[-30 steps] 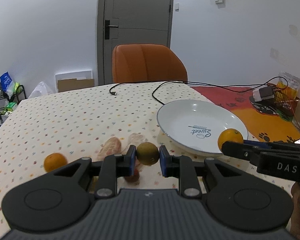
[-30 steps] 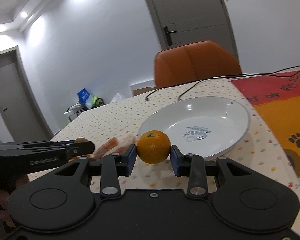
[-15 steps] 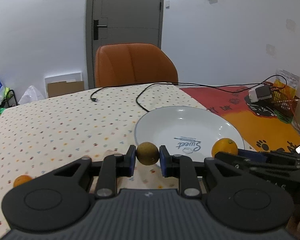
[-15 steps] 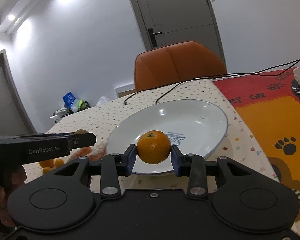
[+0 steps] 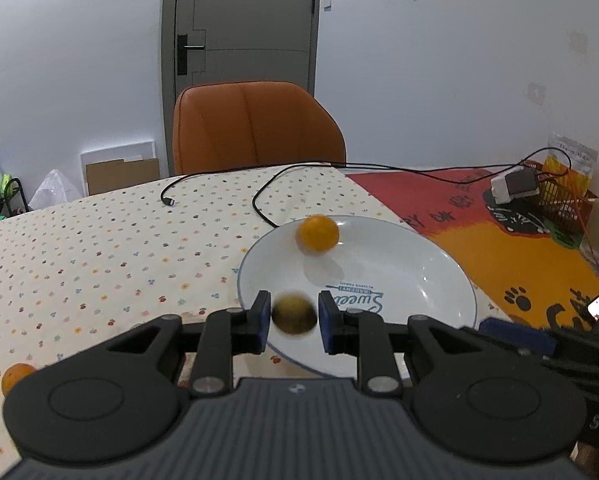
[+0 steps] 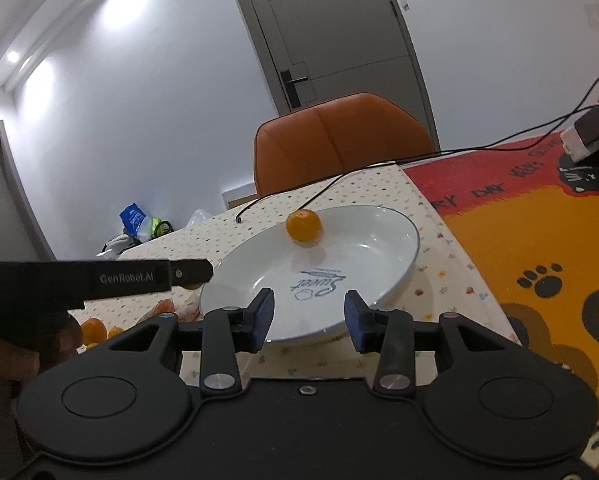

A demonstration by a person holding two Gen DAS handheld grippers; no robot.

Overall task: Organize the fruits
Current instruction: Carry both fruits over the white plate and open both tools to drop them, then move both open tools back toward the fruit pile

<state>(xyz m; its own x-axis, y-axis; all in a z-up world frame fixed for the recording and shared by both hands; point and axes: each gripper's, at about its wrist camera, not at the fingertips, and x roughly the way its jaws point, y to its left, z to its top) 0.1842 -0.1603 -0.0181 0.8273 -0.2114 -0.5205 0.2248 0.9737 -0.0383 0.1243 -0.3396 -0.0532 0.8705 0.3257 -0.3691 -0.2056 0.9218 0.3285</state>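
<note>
The left gripper [image 5: 293, 316] has its blue-padded fingers [image 5: 262, 316] standing slightly wider than a dark olive-brown round fruit [image 5: 293, 315] that sits between them, blurred; a thin gap shows on each side, so the jaws are apart and not pressing it. The fruit hangs over the near rim of the white plate [image 5: 439, 280]. The right gripper [image 6: 309, 318] is spread wide with nothing between its blue pads [image 6: 264, 316], poised over the plate's near edge.

The plate [image 6: 379, 256] is round, shallow and glossy, with a thin dark line round its rim and the printed word "Sweet" in its centre, which reads upside down from the grippers' side. One orange [image 5: 317, 233] lies inside it on the far left slope, just within the rim; it is smooth, nearly spherical, and in the right wrist view its stem dimple [image 6: 302, 213] points up and a little left.

The plate rests on a cream tablecloth [image 5: 99, 248] dotted with small coloured fruit motifs. To the right lies a red and orange mat [image 6: 539, 240] with black paw prints. A black cable [image 5: 259, 200] curls across the far side of the cloth. Another orange [image 5: 15, 374] sits on the cloth at the near left, well apart from the plate. An orange upholstered chair [image 5: 255, 128] stands at the far edge.
</note>
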